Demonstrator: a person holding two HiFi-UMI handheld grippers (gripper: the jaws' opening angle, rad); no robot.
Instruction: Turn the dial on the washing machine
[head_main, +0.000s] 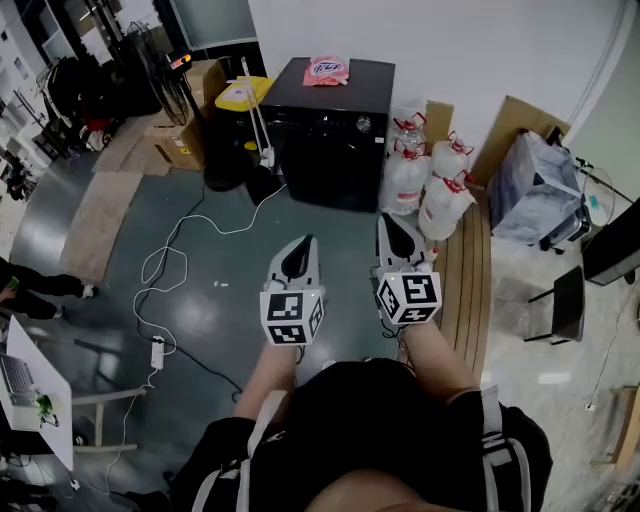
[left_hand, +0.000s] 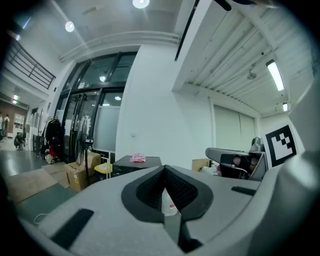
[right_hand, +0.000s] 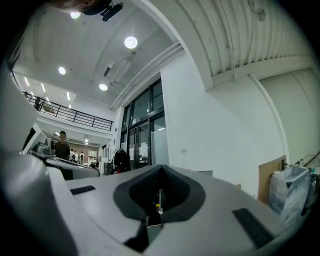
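The black washing machine (head_main: 335, 140) stands against the far wall, with its round dial (head_main: 364, 124) on the front panel and a pink packet (head_main: 327, 69) on top. Both grippers hover over the floor well short of it. My left gripper (head_main: 298, 256) and right gripper (head_main: 398, 236) point toward the machine, each shut with nothing between the jaws. In the left gripper view the shut left gripper (left_hand: 164, 172) hides most of the machine; only its top (left_hand: 137, 162) with the pink packet (left_hand: 137, 158) shows. In the right gripper view the shut right gripper (right_hand: 160, 174) blocks the machine.
Large water bottles (head_main: 428, 180) crowd the machine's right side, beside a wooden bench (head_main: 466, 270). Left of the machine stand a yellow stool (head_main: 240, 95), a fan (head_main: 165, 75) and cardboard boxes (head_main: 180, 145). A white cable (head_main: 170, 265) loops across the floor.
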